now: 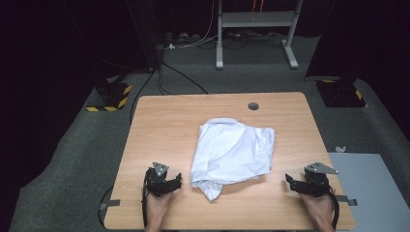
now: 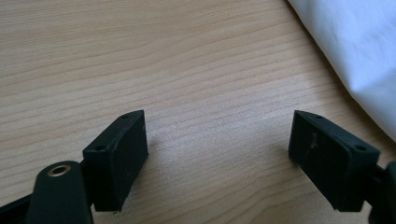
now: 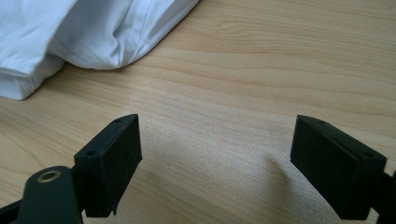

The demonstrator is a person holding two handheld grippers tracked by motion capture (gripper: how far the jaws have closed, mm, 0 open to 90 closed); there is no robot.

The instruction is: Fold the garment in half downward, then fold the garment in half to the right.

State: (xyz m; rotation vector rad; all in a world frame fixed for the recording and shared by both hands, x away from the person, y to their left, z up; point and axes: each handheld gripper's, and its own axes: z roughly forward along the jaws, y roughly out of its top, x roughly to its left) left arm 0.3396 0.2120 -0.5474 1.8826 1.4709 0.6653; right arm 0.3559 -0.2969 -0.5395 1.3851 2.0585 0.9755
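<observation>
A crumpled white garment (image 1: 232, 152) lies in a loose heap at the middle of the wooden table (image 1: 159, 125). My left gripper (image 1: 176, 181) rests near the front edge, to the left of the cloth, jaws wide apart with only bare wood between them. In the left gripper view the left gripper (image 2: 217, 140) stands open and the white garment (image 2: 359, 51) shows at the upper right. My right gripper (image 1: 288, 180) sits to the right of the cloth, also open. In the right gripper view the right gripper (image 3: 217, 140) holds nothing, with the white garment (image 3: 79, 32) at the upper left.
A round cable hole (image 1: 253, 106) sits near the table's far edge. A grey panel (image 1: 367, 188) lies beside the table at the right. A metal stand (image 1: 256, 21) and cables (image 1: 169, 77) are on the carpet behind, with yellow-black striped blocks (image 1: 112, 95) at both sides.
</observation>
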